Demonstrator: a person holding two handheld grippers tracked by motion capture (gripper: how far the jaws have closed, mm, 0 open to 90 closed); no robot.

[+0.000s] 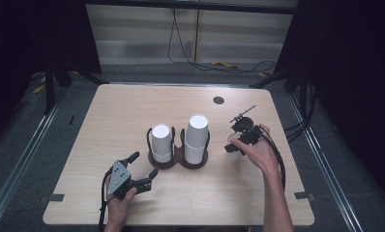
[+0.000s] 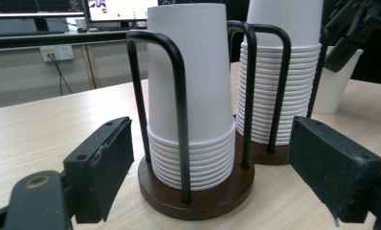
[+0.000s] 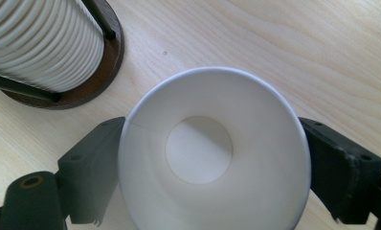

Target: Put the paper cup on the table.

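Observation:
A dark wooden cup holder (image 1: 178,163) with black wire loops stands mid-table and carries a short stack of white paper cups (image 1: 161,140) and a taller stack (image 1: 197,135). In the left gripper view the short stack (image 2: 188,72) is straight ahead and the taller stack (image 2: 279,72) is behind it. My left gripper (image 1: 144,164) lies open in front of the holder, its jaws (image 2: 219,160) wide apart with nothing between them. To the right of the holder, my right gripper (image 1: 239,140) is shut on a single upright paper cup (image 1: 231,150). Its open mouth (image 3: 212,148) faces the camera.
A round black grommet (image 1: 218,100) sits in the tabletop near the far edge. Black tape marks (image 1: 52,198) lie at the front corners. Cables run across the floor behind the table. The holder's base (image 3: 90,81) is close to the held cup.

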